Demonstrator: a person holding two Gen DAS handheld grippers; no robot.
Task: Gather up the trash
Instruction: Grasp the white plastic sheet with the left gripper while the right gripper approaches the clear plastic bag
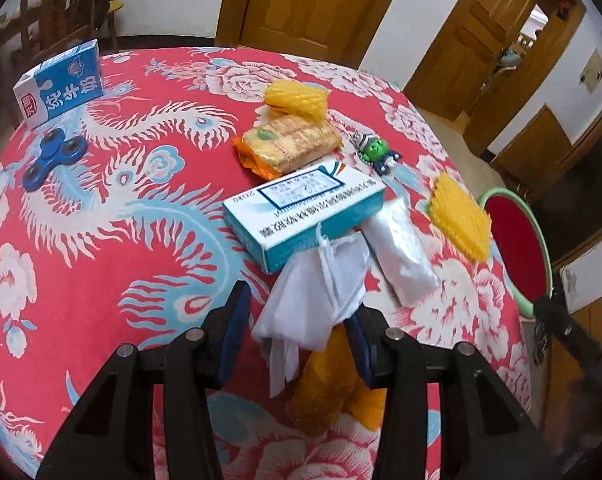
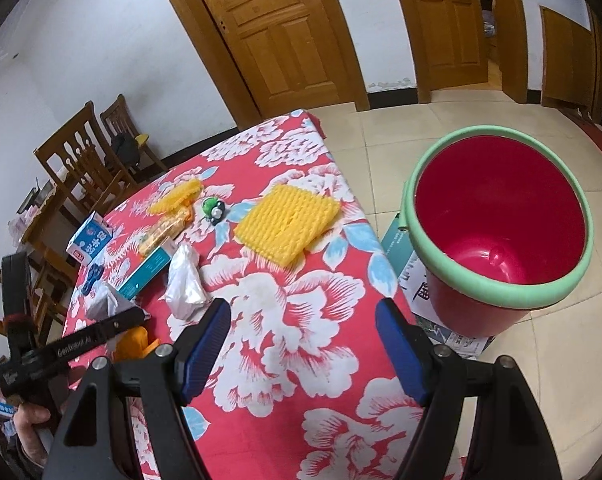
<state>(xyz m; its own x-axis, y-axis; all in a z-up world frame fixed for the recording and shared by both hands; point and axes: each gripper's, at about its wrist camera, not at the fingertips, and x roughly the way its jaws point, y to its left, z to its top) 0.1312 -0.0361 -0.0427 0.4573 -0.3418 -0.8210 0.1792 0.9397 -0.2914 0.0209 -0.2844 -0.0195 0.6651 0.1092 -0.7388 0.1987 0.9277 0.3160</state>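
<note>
My left gripper (image 1: 297, 304) points down over a crumpled white tissue (image 1: 313, 300), which lies between its open jaws. The left pad stands clear of it. An orange wrapper (image 1: 325, 392) lies under the tissue. Just beyond are a teal-and-white box (image 1: 305, 208), a clear plastic bag (image 1: 401, 256), a cracker packet (image 1: 289, 144) and two yellow foam nets (image 1: 461, 220) (image 1: 297, 98). My right gripper (image 2: 303, 308) hangs open over bare tablecloth with nothing between its pads. The red bucket (image 2: 497, 130) with a green rim stands on the floor past the table's right edge.
A milk carton (image 1: 61, 84), a blue fidget spinner (image 1: 55, 158) and a green toy keychain (image 1: 377, 152) also lie on the red flowered cloth. Flat cardboard (image 2: 417, 280) lies under the bucket. Wooden chairs (image 2: 85, 160) stand at the far left, doors behind.
</note>
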